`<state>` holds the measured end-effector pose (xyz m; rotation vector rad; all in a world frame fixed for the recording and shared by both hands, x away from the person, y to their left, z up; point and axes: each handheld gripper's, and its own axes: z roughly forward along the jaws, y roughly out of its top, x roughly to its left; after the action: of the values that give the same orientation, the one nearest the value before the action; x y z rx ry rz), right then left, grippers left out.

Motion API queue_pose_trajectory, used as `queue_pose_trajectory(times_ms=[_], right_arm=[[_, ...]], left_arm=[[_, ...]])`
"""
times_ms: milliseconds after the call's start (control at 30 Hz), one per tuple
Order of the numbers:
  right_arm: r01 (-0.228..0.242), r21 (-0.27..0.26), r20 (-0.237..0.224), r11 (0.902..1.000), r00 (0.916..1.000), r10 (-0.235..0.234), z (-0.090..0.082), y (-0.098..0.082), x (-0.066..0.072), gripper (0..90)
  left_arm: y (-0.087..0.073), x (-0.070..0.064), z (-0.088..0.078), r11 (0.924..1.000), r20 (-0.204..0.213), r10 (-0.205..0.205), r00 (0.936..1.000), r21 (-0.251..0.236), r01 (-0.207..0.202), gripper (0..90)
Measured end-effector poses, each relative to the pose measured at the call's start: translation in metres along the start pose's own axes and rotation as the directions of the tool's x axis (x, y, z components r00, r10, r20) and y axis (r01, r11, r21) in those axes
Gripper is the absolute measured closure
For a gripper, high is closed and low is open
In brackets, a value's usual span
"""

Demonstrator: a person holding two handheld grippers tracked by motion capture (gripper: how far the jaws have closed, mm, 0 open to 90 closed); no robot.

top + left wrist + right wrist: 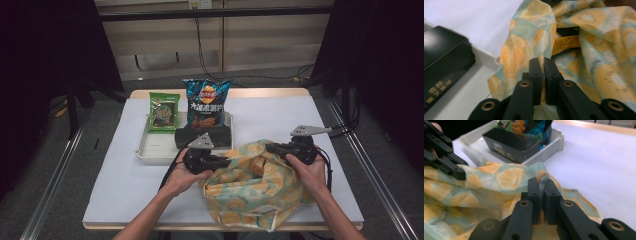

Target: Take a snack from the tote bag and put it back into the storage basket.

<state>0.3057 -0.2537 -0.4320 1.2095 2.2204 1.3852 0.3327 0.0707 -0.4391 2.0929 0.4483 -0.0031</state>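
The lemon-print cloth bag [255,187] lay at the counter's [125,185] near edge, between both hands. The left hand-held gripper [226,161] was clamped on its left rim, the right hand-held gripper [270,147] on its far rim, mouth facing the white tray [150,150] behind.

Bag [255,187] on worktop [280,117], near front edge, right of centre. Tray [150,152] behind-left of bag, touching it. In tray: box [202,136] at front, two packets [163,112] [206,102] standing behind it.
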Motion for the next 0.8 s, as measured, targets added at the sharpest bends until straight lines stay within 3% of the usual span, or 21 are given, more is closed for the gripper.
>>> queue_pose_trajectory(times_ms=[200,300,433,467,567,633,733,800], right_arm=[[0.017,0.079,0.048,0.9967,0.9986,-0.021,0.016,-0.007,-0.007,82.8],[0.015,0.111,0.076,0.9937,0.9968,-0.024,0.021,-0.011,-0.010,82.9],[0.014,0.160,0.078,0.9870,0.9966,-0.027,0.027,-0.018,-0.012,83.2],[0.019,0.180,0.057,0.9834,0.9980,-0.029,0.029,-0.021,-0.012,83.7],[0.042,0.175,0.007,0.9837,0.9990,-0.044,0.028,-0.022,-0.007,84.1],[0.072,0.173,-0.028,0.9823,0.9973,-0.068,0.030,-0.022,-0.001,84.6],[0.117,0.195,-0.088,0.9737,0.9910,-0.101,0.037,-0.023,0.010,84.7],[0.152,0.219,-0.095,0.9639,0.9864,-0.134,0.043,-0.024,0.017,84.5]], left_arm=[[-0.011,0.011,0.017,0.9984,-0.037,-0.041,0.9985,0.037,0.042,87.8],[-0.014,0.011,0.021,0.9968,-0.033,-0.039,0.9987,0.069,0.041,87.6],[-0.015,0.009,0.023,0.9961,-0.021,-0.045,0.9988,0.075,0.046,85.8],[-0.017,0.007,0.024,0.9948,-0.015,-0.032,0.9994,0.096,0.033,85.3],[-0.020,0.002,0.022,0.9924,0.008,-0.026,0.9996,0.120,0.025,82.5],[-0.020,-0.001,0.018,0.9911,0.001,-0.013,0.9999,0.133,0.013,79.3],[-0.013,-0.006,0.009,0.9971,-0.003,-0.013,0.9999,0.075,0.013,71.2],[-0.005,-0.011,0.004,0.9991,0.003,0.006,1.0000,0.042,-0.006,69.4]])
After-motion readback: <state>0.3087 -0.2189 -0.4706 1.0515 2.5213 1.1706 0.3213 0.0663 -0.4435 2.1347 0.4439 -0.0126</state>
